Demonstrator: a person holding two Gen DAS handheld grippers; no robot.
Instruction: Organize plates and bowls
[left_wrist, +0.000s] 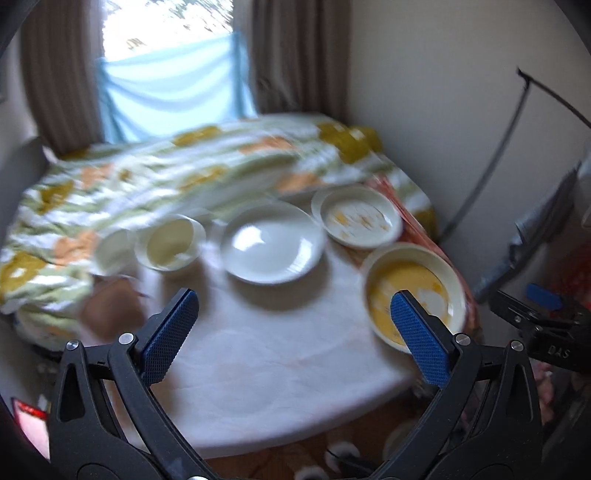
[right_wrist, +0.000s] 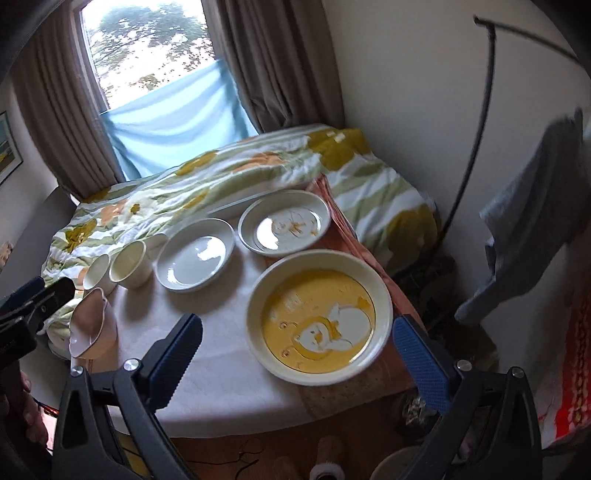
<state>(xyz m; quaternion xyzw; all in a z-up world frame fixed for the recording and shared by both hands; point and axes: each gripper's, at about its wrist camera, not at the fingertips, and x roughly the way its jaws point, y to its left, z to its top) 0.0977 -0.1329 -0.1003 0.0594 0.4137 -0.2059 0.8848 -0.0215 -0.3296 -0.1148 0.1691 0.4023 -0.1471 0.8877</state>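
Curtained window (right_wrist: 147, 62) and a floral quilt (right_wrist: 192, 184) back the white desk (right_wrist: 221, 369). Both claws hover above its near edge, jaws apart and empty: left claw (left_wrist: 293, 328), right claw (right_wrist: 297, 350). Yellow plate (right_wrist: 317, 325) lies flat between the right fingers; white plate (right_wrist: 195, 254), patterned plate (right_wrist: 284, 225) and cups (right_wrist: 131, 264) sit behind. Left view is blurred.

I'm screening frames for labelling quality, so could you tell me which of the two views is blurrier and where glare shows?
Left wrist view: heavy motion smear over the floral blanket and cups, a window highlight on the white plate. Right wrist view: sharper; the yellow plate reads clearly, with glare on the white plate and the blown-out window. Both bend at the edges.
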